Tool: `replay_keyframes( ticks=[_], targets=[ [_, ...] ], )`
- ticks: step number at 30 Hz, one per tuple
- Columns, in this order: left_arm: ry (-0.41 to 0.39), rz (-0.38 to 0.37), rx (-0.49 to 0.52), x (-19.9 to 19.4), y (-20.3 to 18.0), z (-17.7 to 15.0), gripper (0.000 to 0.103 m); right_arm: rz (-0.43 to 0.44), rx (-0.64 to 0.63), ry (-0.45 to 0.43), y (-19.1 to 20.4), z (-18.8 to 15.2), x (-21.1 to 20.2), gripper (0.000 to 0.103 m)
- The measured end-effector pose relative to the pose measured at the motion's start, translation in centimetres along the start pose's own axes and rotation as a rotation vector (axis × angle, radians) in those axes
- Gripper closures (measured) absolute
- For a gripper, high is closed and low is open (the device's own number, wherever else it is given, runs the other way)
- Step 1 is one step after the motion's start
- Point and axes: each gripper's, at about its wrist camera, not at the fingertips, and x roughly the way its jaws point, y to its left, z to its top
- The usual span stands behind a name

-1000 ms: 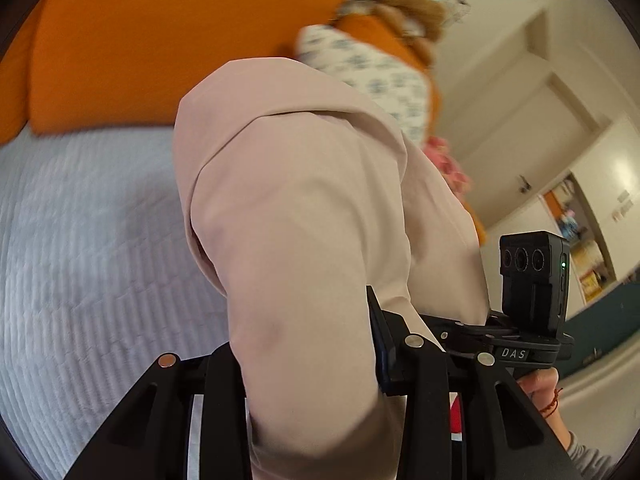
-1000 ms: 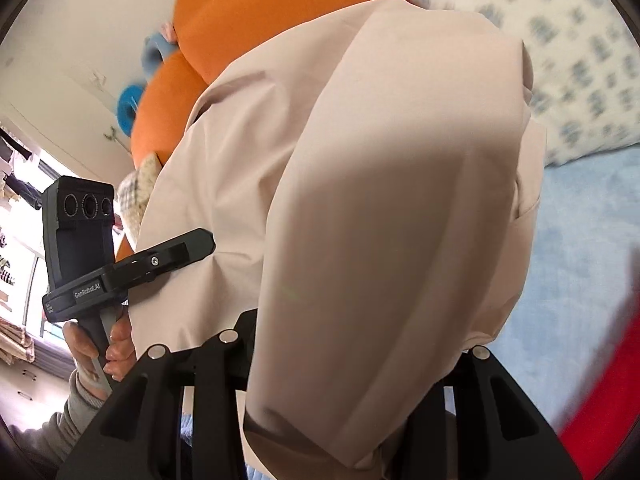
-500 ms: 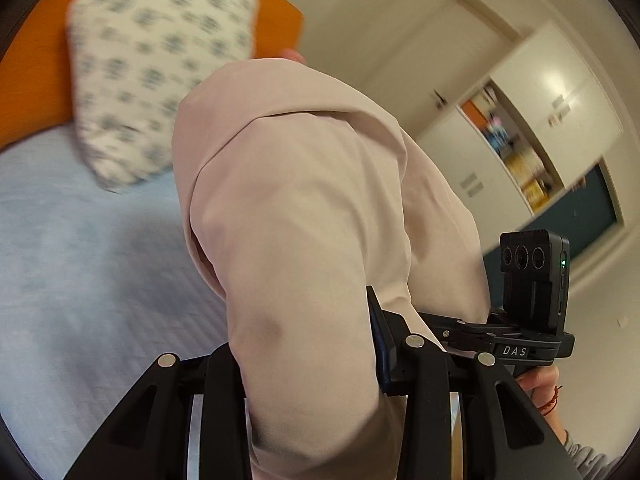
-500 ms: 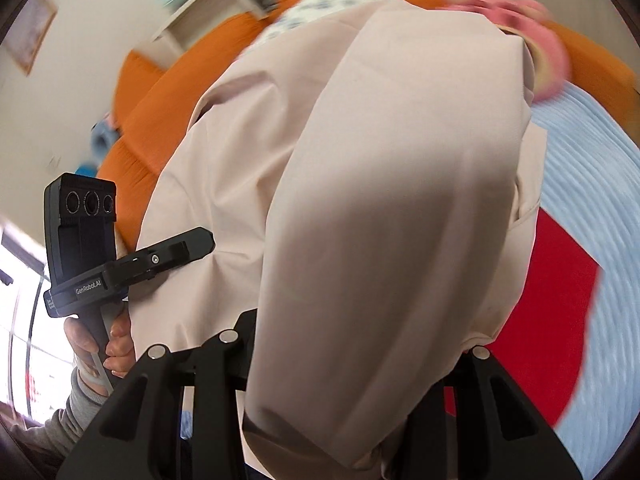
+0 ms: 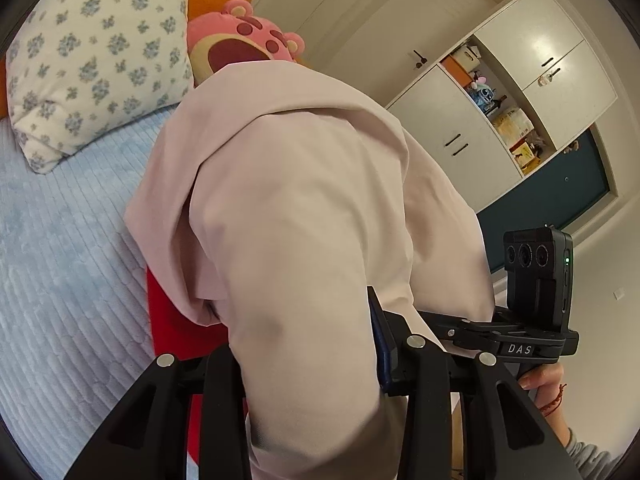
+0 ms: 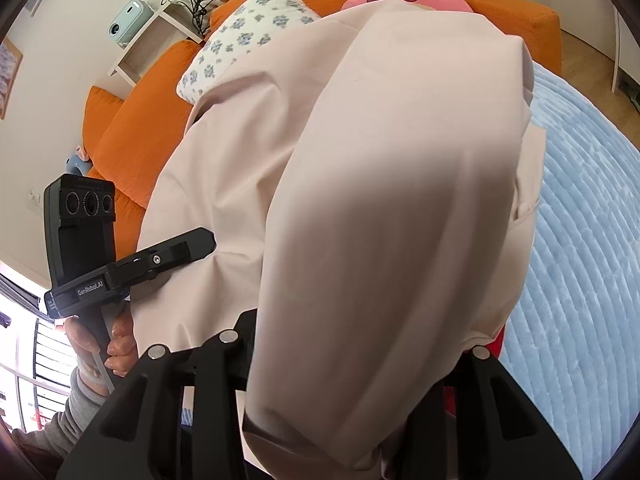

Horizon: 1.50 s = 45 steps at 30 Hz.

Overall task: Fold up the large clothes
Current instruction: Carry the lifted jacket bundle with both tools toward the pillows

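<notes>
A large pale pink garment (image 5: 304,216) hangs folded over both grippers and fills the middle of each view; it also shows in the right wrist view (image 6: 360,200). My left gripper (image 5: 308,364) is shut on a thick bundle of this cloth, which drapes over its fingers and hides the tips. My right gripper (image 6: 352,376) is shut on the same garment and its fingertips are hidden too. Each gripper shows in the other's view, the right one (image 5: 520,340) and the left one (image 6: 132,264), held side by side above the bed.
A light blue quilted bedspread (image 5: 60,260) lies below, with a red cloth (image 5: 168,320) on it under the garment. A floral pillow (image 5: 96,60), a pink plush bear (image 5: 244,44) and orange cushions (image 6: 136,128) line the bed's head. White cupboards (image 5: 500,120) stand to the right.
Both grippers have swung together to the right along the bed with the garment held. The view went from orange cushions to the pillow, pink bear and cupboards. The grip is unchanged.
</notes>
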Motion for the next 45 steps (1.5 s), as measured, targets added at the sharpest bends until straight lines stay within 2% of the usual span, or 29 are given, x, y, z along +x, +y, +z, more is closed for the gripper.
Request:
replay_keyframes(
  ticks=[6, 9, 13, 20, 23, 26, 31, 38, 42, 45],
  targets=[
    [0.039, 0.019, -0.026, 3.4, 1.1, -1.1, 0.063, -0.006, 0.065, 0.04, -2.7, -1.2, 2.7, 0.065],
    [0.039, 0.031, -0.012, 2.9, 0.1, -1.0, 0.063, 0.015, 0.069, 0.031, -3.0, -1.1, 2.2, 0.065],
    [0.025, 0.006, 0.027, 1.2, -2.9, 0.9, 0.063, 0.033, 0.05, -0.011, -2.1, 0.1, -1.1, 0.065],
    [-0.016, -0.077, 0.059, -2.1, -9.2, 4.2, 0.063, -0.016, -0.004, -0.094, 1.0, 2.6, -9.6, 0.065],
    [-0.028, -0.098, 0.069, -3.1, -11.0, 4.5, 0.062, -0.041, -0.021, -0.108, 2.3, 3.0, -12.1, 0.065],
    [-0.028, -0.106, 0.068, -3.5, -11.3, 4.0, 0.062, -0.058, -0.034, -0.101, 2.9, 2.7, -13.0, 0.065],
    [-0.001, -0.063, 0.05, -2.1, -8.2, 1.5, 0.061, -0.062, -0.022, -0.044, 2.4, 1.6, -9.5, 0.065],
    [0.081, 0.037, -0.026, 3.1, -0.1, -2.3, 0.061, -0.069, 0.043, 0.08, -1.5, -0.8, 1.2, 0.065],
    [0.103, 0.122, 0.013, 5.1, 2.3, -4.1, 0.059, -0.084, 0.064, 0.116, -3.2, -2.2, 6.3, 0.065],
    [0.116, 0.172, 0.038, 6.5, 3.6, -5.4, 0.051, -0.123, 0.044, 0.118, -4.2, -3.5, 8.7, 0.061]
  ],
)
